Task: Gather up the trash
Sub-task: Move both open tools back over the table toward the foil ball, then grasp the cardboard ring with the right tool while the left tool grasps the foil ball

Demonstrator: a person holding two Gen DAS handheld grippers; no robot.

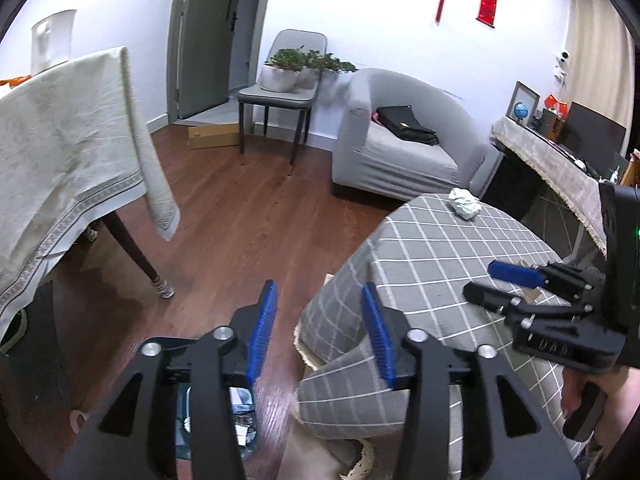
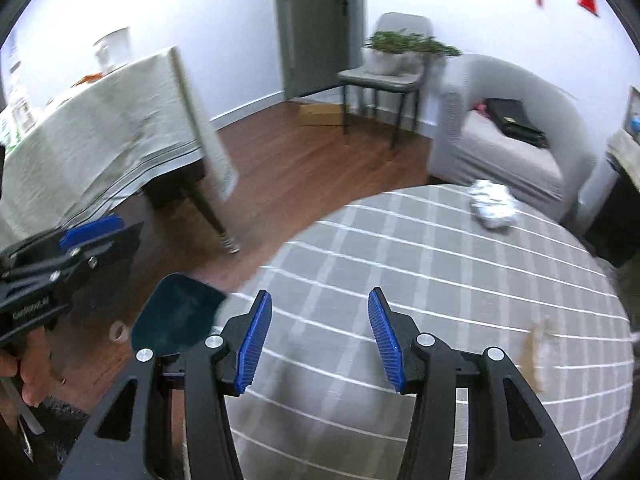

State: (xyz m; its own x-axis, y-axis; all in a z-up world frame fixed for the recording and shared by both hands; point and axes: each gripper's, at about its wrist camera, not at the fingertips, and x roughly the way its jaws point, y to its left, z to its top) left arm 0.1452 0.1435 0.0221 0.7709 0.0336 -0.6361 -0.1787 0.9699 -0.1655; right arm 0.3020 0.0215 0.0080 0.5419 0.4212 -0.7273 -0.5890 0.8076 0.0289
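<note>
Round table (image 2: 400, 264) under grey checked cloth, two pieces of trash on it, both tools empty.
Left gripper (image 1: 318, 334) and right gripper (image 2: 318, 338) gape, released. One crumpled silver foil ball (image 2: 492, 208) sits at the far edge, one brown paper scrap (image 2: 536, 354) near the right. Best to straddle the foil squarely before clenching, then drop it into the single dark-teal bin (image 2: 176, 316) on the floor.

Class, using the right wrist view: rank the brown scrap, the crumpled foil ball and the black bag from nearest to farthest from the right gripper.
From the right gripper:
1. Brown scrap, on the checked tablecloth, right side.
2. Crumpled foil ball, at the table's far edge.
3. Black bag, on the grey armchair beyond the table.
</note>
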